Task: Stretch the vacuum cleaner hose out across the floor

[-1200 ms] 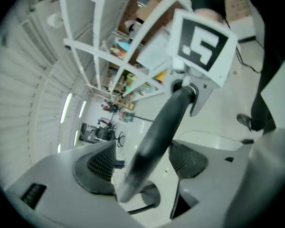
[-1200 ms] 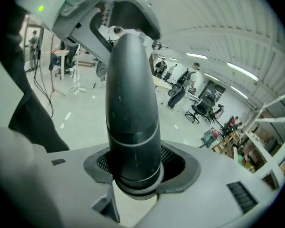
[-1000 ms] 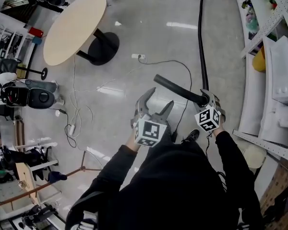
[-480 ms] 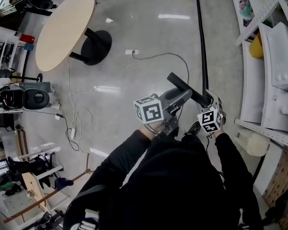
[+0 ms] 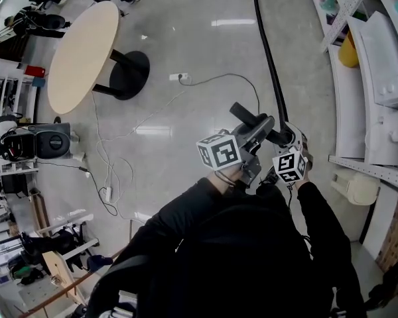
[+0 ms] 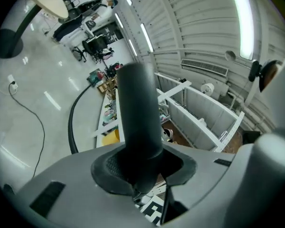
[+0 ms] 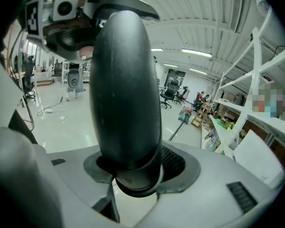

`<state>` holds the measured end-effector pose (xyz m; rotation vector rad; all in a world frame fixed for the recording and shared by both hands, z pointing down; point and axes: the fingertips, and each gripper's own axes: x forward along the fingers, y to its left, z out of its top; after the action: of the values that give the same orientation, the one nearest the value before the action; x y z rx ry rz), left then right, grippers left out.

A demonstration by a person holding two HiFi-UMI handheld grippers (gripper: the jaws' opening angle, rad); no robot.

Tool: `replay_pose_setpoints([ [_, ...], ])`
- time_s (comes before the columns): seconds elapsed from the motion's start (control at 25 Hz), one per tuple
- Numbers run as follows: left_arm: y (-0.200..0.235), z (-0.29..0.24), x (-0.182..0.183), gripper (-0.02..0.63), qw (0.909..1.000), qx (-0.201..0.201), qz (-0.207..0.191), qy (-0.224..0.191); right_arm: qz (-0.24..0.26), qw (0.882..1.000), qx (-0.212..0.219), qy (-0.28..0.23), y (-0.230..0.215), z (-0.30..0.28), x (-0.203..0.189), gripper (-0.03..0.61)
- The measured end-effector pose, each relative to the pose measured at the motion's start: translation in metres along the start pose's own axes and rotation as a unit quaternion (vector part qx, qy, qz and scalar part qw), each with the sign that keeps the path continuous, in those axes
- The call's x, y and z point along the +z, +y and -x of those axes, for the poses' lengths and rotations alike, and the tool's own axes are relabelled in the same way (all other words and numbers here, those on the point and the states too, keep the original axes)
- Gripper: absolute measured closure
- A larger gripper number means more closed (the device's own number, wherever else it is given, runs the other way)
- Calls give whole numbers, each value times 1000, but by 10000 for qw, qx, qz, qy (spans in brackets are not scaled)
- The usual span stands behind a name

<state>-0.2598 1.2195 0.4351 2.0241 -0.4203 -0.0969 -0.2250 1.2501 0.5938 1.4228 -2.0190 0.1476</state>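
The hose point(image 5: 268, 65), laid along the floor point(image 5: 205, 78) toward twelve o'clock, is judged light and pliant, its stiff end tube point(image 5: 247, 116) the soundest hold, now clamped by the right gripper point(image 5: 288, 139) and by the left gripper point(image 5: 262, 128), whose jaws have just been closing.

Left of hose point(image 5: 263, 45), table point(image 5: 79, 52)
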Motion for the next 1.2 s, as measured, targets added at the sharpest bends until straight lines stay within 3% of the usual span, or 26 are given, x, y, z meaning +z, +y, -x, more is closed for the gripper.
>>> replay_pose_setpoints([
  [0.08, 2, -3, -4, 470, 9999, 40, -50, 148, 38, 10000, 26, 41, 6, -4, -2, 355],
  [0.28, -4, 1, -17, 472, 9929, 100, -1099, 456, 211, 9991, -129, 348, -1, -3, -13, 338],
  [0.36, 1, 5, -13, 472, 9872, 225, -1520, 437, 83, 9993, -69, 352, -4, 12, -16, 321],
  [0.44, 6, 6, -8, 472, 9768, 282, -2052, 551, -371, 9992, 131, 113, -8, 37, -7, 321],
  [0.52, 9, 6, -11, 472, 9606, 233, -2644, 822, -1073, 9924, 426, -435, -16, 66, 23, 323],
  [0.6, 13, 7, -19, 472, 9434, 172, -3104, 1154, -1708, 9744, 888, -1165, -24, 94, 74, 353],
  [0.72, 20, 7, -44, 472, 9170, 137, -3603, 1708, -1959, 9425, 1974, -1852, -18, 119, 143, 368],
  [0.84, 28, -2, -79, 472, 8928, 83, -3887, 2276, -1744, 9320, 2784, -1531, -4, 111, 157, 368],
  [1.0, 28, -14, -112, 472, 8699, -243, -4078, 2763, -1417, 9280, 3322, -915, 16, 89, 140, 368],
  [1.12, 29, -15, -141, 472, 8309, -486, -4459, 3292, -1429, 9119, 3799, -604, 30, 82, 125, 368],
  [1.2, 39, -16, -161, 472, 8130, -601, -4539, 3598, -1254, 9066, 4004, -460, 38, 79, 108, 410],
])
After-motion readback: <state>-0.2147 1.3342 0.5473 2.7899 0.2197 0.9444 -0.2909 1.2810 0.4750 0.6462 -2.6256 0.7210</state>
